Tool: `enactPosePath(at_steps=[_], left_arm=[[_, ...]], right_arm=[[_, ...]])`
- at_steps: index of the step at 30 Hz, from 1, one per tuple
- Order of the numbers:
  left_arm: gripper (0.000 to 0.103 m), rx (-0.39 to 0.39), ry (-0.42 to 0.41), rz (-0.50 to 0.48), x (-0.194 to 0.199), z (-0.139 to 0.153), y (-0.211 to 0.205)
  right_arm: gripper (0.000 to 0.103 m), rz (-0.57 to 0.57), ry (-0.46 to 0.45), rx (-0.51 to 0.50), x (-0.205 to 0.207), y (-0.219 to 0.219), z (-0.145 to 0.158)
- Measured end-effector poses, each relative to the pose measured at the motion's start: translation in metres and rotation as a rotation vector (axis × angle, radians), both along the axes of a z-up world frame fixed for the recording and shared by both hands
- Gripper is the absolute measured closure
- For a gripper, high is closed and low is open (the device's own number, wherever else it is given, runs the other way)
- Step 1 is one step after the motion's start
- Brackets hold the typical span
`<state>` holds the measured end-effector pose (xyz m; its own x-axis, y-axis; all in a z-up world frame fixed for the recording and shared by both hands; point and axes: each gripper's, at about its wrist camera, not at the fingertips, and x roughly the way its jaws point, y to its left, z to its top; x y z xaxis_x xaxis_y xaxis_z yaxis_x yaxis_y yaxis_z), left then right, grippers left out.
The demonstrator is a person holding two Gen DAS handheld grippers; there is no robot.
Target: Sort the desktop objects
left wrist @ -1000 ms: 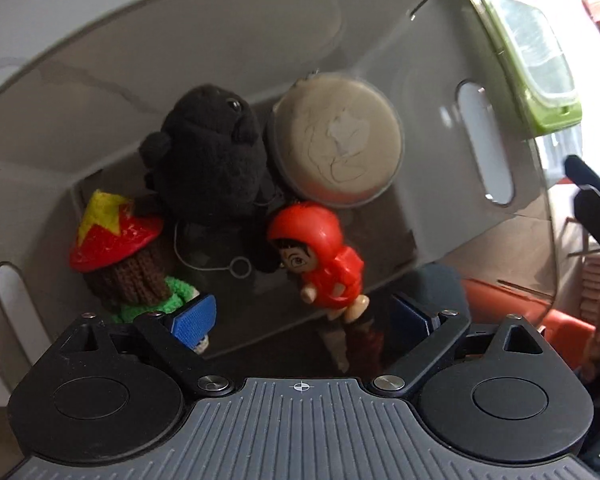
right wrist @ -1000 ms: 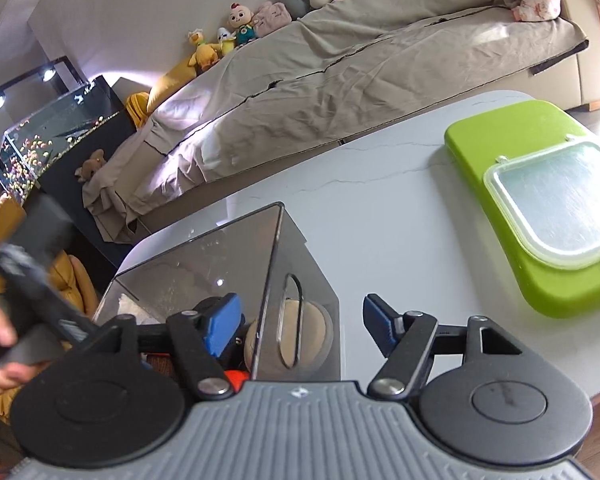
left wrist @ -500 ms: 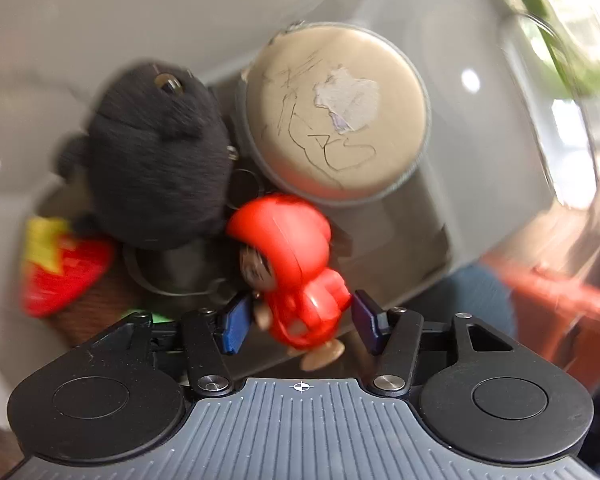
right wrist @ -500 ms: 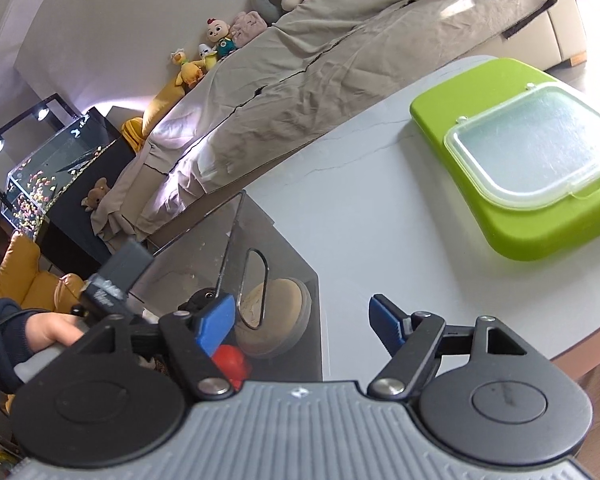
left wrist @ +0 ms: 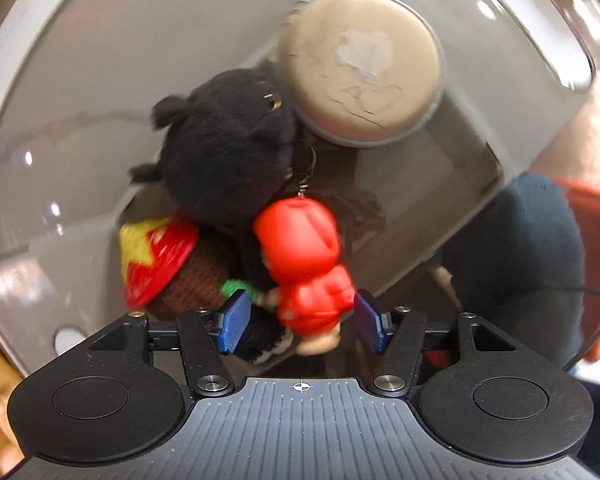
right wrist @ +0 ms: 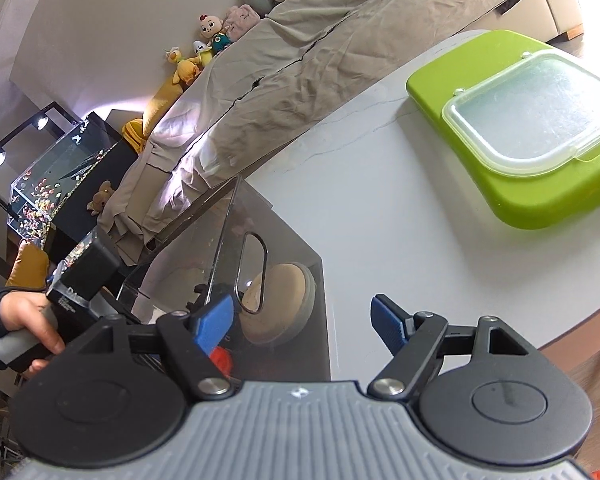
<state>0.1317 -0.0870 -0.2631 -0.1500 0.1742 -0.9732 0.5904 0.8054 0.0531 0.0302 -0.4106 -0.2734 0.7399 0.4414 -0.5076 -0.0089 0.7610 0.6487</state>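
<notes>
Red-hooded toy figure [left wrist: 304, 264]: shiny plastic, red hood and red jacket, tan feet, low in the middle of the left wrist view, inside the clear grey bin [left wrist: 100, 92]. Sits between the two blue pads [left wrist: 234, 320] of the left gripper [left wrist: 302, 320], a thin gap showing on each side, so not squeezed; jaws just opened a bit wider around it. Held by a hand [right wrist: 28, 320] at the left edge of the right wrist view.

Four things in the bin, one of each: the red figure, a fuzzy black plush [left wrist: 228, 160] above it, a knitted doll [left wrist: 172, 276] with a red hat and yellow star at lower left, and a round tan tin [left wrist: 360, 68] at upper right. Plush pressed against the figure's hood, doll touching its left side, both crowding the left pad. Picture a little blurry.

Right gripper [right wrist: 302, 322] low in its view, jaws wide apart and just opened further, nothing between them, over the bin's near corner. One green case [right wrist: 512, 184] with a clear lid [right wrist: 532, 116] at upper right on the white table [right wrist: 380, 200], well apart from the bin. Sofa [right wrist: 320, 60] with soft toys along the top, fish tank [right wrist: 52, 184] at left.
</notes>
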Motion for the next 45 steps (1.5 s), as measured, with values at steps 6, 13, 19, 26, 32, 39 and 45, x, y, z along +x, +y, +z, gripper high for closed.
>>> enactPosePath(at_steps=[6, 13, 19, 26, 32, 39, 45], left_arm=[[0.018, -0.305, 0.018, 0.348, 0.018, 0.036, 0.038], [0.012, -0.487, 0.03, 0.669, 0.03, 0.035, 0.061], [0.013, -0.476, -0.046, 0.54, 0.017, 0.05, 0.066], [0.01, -0.374, -0.447, 0.152, -0.052, 0.139, 0.067], [0.01, -0.366, -0.558, 0.12, -0.086, 0.187, 0.058], [0.01, -0.443, -0.563, 0.2, -0.082, 0.179, 0.065], [0.009, -0.529, -0.607, 0.307, -0.068, 0.144, 0.105]], right_arm=[[0.023, -0.038, 0.011, 0.04, -0.001, -0.006, -0.005], [0.023, -0.046, 0.017, 0.075, -0.01, -0.005, -0.01], [0.023, -0.056, -0.017, 0.04, -0.016, -0.011, -0.002], [0.023, 0.042, -0.206, -0.024, -0.008, 0.011, 0.052], [0.024, 0.241, -0.226, -0.353, 0.046, 0.086, 0.111], [0.035, 0.509, 0.118, -0.727, 0.138, 0.205, 0.089], [0.034, 0.498, 0.32, -1.039, 0.185, 0.259, 0.031]])
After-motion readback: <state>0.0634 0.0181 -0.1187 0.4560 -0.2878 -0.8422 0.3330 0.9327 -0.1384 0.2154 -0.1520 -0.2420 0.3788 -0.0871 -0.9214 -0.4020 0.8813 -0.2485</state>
